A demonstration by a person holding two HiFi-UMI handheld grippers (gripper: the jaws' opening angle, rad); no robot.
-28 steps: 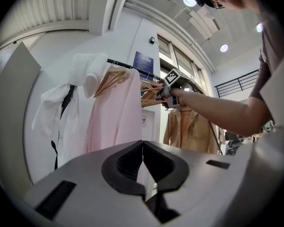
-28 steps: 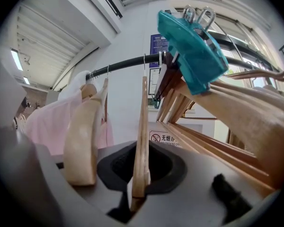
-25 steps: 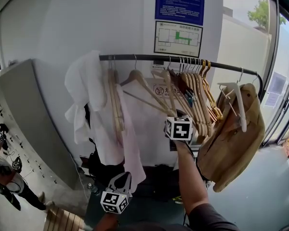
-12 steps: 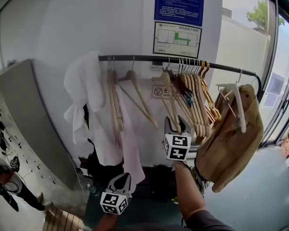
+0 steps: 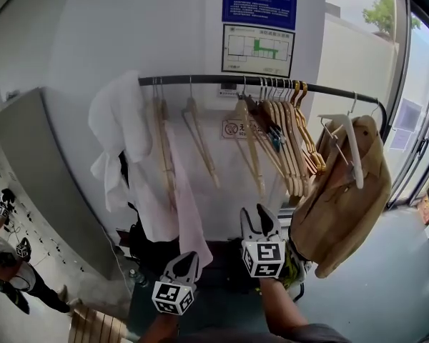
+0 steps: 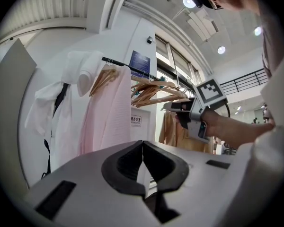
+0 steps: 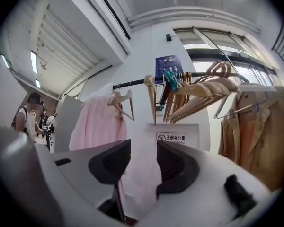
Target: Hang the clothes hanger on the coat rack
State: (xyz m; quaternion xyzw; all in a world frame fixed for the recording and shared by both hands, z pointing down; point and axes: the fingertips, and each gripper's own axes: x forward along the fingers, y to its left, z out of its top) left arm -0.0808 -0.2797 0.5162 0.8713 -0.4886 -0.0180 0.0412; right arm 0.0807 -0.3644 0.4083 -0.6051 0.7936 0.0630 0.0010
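Right claw (image 5: 259, 219) is opening, pads standing wide apart, nothing between them; only the wall and the pink garment (image 5: 182, 206) are showing through the gap in the right gripper view. Left claw (image 5: 187, 260) is sitting clenched, pads meeting, gripping nothing, low beside that garment.

Wooden clothes hanger (image 5: 247, 143) is hanging by its hook on the coat rack rail (image 5: 200, 80), free of both claws. It is sitting between a lone wooden hanger (image 5: 199, 138) and the packed bunch of hangers (image 5: 292, 145). Tan jacket (image 5: 347, 191) is hanging at the rail's right end.

Judging: the hang is looking done, so the step in hand is release and clearing away.
- Pads should be staying wide while the right claw is drawing off.
- The pull should be going straight toward the body, not sideways, so no pad is catching the hanger's lower tip or knocking the bunch.
- Whether the hook is sitting fully over the rail is too small to tell, so it is worth checking before the task is counted as finished.
- Left claw is needing nothing.
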